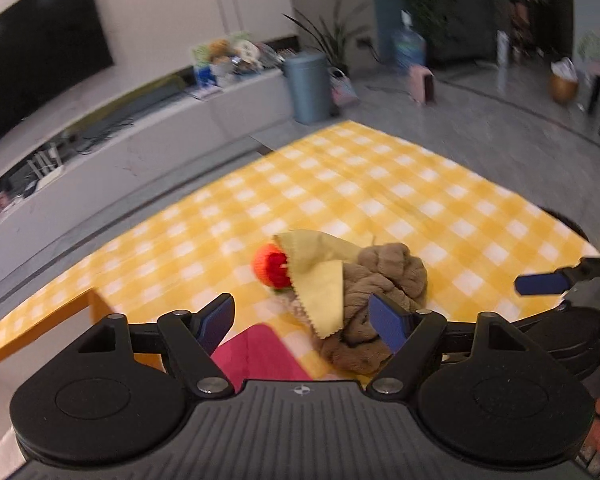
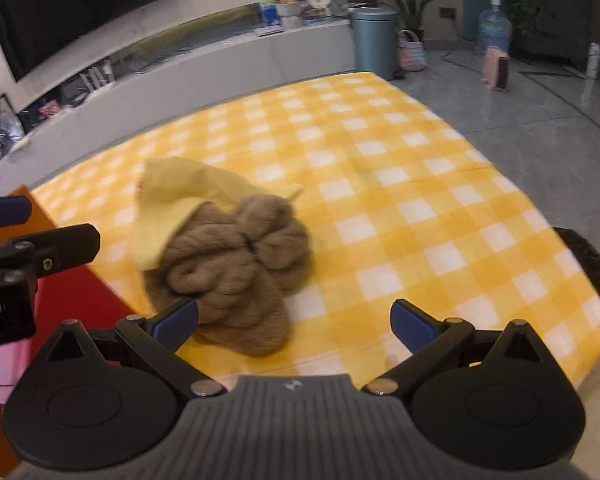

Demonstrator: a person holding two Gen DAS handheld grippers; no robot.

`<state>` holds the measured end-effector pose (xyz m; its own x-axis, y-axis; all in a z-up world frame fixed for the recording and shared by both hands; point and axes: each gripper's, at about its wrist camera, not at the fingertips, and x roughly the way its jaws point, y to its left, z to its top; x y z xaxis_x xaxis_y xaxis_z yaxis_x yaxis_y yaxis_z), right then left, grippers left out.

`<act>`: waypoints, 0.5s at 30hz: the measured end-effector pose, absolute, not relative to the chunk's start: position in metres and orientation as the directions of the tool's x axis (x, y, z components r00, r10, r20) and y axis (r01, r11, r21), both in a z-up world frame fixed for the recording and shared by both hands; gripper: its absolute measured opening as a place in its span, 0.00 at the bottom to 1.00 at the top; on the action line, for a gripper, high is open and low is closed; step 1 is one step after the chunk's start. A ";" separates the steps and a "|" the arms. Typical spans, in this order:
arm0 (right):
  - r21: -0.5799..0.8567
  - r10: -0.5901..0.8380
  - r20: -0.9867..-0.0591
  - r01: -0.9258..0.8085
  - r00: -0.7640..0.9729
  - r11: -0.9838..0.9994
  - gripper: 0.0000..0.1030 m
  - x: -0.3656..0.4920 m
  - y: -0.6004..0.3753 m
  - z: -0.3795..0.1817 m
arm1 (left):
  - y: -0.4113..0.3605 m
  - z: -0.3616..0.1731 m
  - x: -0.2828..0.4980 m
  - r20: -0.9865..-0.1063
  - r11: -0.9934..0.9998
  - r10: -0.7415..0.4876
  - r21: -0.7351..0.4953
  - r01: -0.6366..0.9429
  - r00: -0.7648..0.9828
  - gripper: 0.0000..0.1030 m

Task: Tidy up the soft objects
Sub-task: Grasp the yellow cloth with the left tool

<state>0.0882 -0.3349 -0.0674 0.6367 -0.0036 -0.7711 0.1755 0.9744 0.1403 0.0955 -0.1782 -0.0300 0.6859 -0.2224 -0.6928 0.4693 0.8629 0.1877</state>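
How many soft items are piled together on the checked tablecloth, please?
3 visible: a brown fuzzy bundle nearest the cameras, a yellow-green cloth draped over its far-left side, and an orange-red knitted piece poking out beneath the cloth. More may be hidden underneath.

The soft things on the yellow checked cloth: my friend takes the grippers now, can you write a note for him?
Left gripper: open, empty, above the pile.
Right gripper: open, empty, beside the pile.
Pile on the checked tablecloth: brown fuzzy cloth, partly under the yellow-green cloth; orange-red knitted thing peeks out under that.
Orange-rimmed box with pink inside sits left of the pile.
Done: nothing sorted yet. Left: all three.
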 end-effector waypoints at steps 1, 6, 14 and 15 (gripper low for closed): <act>0.132 -0.018 -0.772 0.188 0.636 0.973 0.97 0.089 -0.339 -0.068 | -0.182 -0.033 0.101 -0.708 0.855 -0.224 0.187 0.484 0.670 0.86; 0.157 -0.028 -0.773 0.233 0.633 0.960 0.97 0.092 -0.354 -0.074 | -0.194 -0.045 0.136 -0.803 0.830 -0.269 0.088 0.551 0.533 0.76; 0.218 0.006 -0.769 0.252 0.640 0.943 0.97 0.099 -0.366 -0.081 | -0.199 -0.065 0.196 -0.884 0.888 -0.208 0.010 0.460 0.420 0.66; 0.220 0.002 -0.771 0.263 0.637 0.939 0.97 0.100 -0.369 -0.082 | -0.199 -0.067 0.199 -0.890 0.890 -0.212 -0.004 0.456 0.405 0.62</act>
<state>0.1000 -0.3689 -0.0824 0.6367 0.0020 -0.7711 0.2635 0.9392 0.2201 0.1994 -0.1992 -0.0671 0.4047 -0.2117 -0.8896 0.4558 0.8901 -0.0044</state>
